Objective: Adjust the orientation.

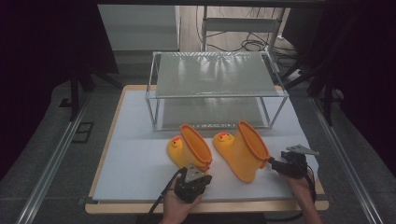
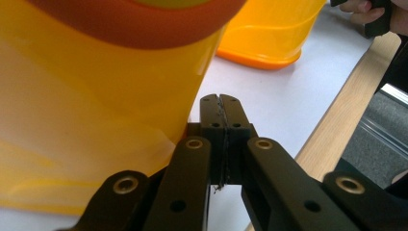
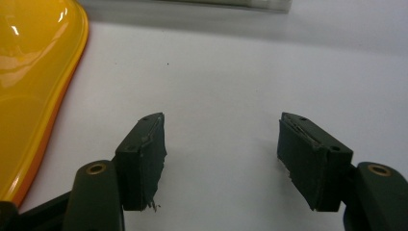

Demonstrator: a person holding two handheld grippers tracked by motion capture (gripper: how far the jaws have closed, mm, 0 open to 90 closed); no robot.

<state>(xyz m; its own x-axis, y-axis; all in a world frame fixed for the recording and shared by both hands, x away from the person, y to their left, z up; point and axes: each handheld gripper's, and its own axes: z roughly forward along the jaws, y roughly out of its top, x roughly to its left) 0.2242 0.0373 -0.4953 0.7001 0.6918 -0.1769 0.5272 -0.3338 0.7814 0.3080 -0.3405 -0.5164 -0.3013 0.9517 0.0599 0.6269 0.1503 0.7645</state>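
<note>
Two yellow rubber boots with orange rims and duck faces stand on the white mat. The left boot (image 1: 189, 148) is upright and the right boot (image 1: 242, 151) leans to the right. My left gripper (image 1: 201, 171) sits just in front of the left boot. Its jaws (image 2: 221, 111) are shut, pad against pad with nothing between them, right beside the yellow shaft (image 2: 96, 96). My right gripper (image 1: 274, 164) is at the right boot's rim side. It (image 3: 221, 119) is open over bare mat, with the boot's edge (image 3: 33, 72) to the left of its jaws.
A two-level rack (image 1: 215, 88) with a metal frame and glass shelves stands behind the boots. The white mat (image 1: 135, 154) lies on a wooden tabletop (image 1: 322, 203). Metal rails run along both sides. The other boot (image 2: 269, 33) and the other hand (image 2: 370, 12) lie beyond my left gripper.
</note>
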